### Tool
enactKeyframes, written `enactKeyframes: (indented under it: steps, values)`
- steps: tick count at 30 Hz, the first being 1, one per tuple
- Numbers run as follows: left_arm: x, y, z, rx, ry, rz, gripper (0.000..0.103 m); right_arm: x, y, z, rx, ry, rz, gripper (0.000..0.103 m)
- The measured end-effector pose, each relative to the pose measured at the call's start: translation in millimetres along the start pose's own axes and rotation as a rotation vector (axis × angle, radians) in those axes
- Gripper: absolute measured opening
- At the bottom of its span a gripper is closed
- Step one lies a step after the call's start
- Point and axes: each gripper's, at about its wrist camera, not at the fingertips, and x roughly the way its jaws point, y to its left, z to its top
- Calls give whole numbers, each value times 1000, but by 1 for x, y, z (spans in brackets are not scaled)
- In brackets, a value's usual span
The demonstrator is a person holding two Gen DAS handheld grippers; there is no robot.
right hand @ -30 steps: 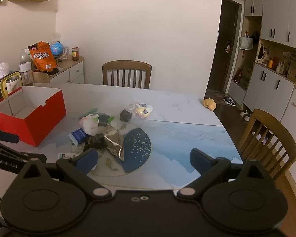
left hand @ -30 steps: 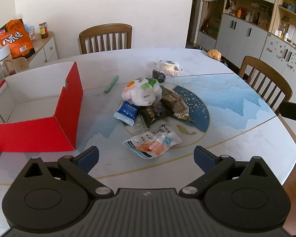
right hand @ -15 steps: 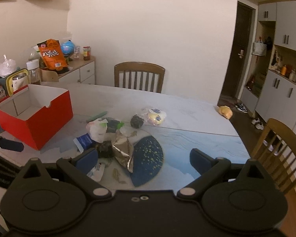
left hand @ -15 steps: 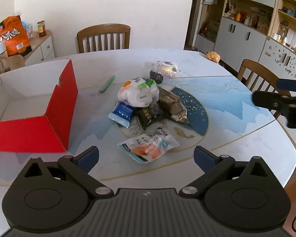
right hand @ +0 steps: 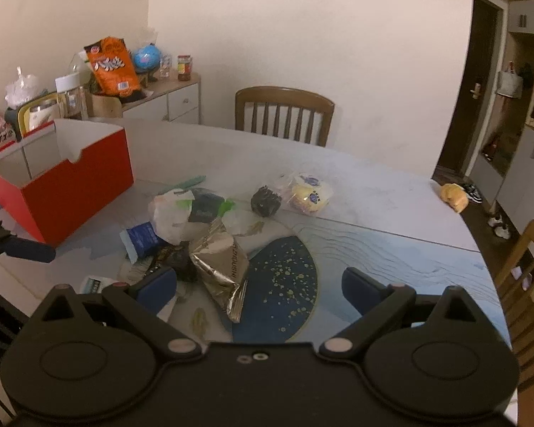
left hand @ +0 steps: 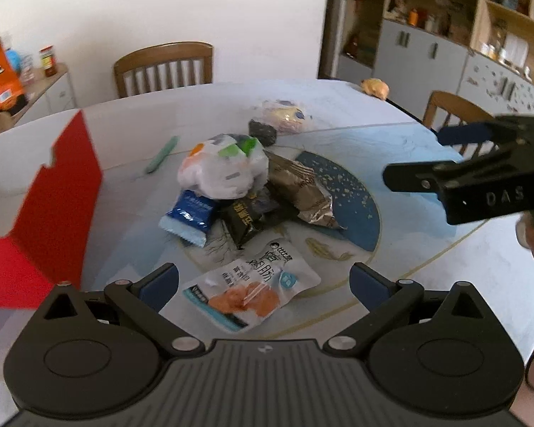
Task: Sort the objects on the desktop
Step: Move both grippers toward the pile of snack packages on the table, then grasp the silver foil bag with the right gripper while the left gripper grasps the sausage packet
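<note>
Both claws over the snack pile, nothing picked yet.

My left claw (left hand: 263, 281) and right claw (right hand: 259, 286) hang spread and empty above the packets (left hand: 252, 192); the red box (right hand: 71, 181), left of them, waits open.

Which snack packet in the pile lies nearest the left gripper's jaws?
The white packet with orange sausage pieces, lying alone at the pile's near edge, just ahead of the open left gripper; the blue packet and the others sit farther back.
</note>
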Motion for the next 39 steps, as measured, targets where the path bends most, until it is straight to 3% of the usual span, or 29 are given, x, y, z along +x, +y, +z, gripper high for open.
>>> enactKeyframes:
  steps: [13,24,35,39]
  values:
    - [56,7,-7,49,48,-16,103,58,-11,-3,-58,41,83,99]
    - [81,13,-12,57,73,-65,103,89,-7,-9,-101,81,171,98]
    - [81,6,-18,98,51,-29,100,109,-5,-12,-119,93,183,98]
    - [80,7,-18,87,45,-17,94,114,-3,-12,-123,99,196,98]
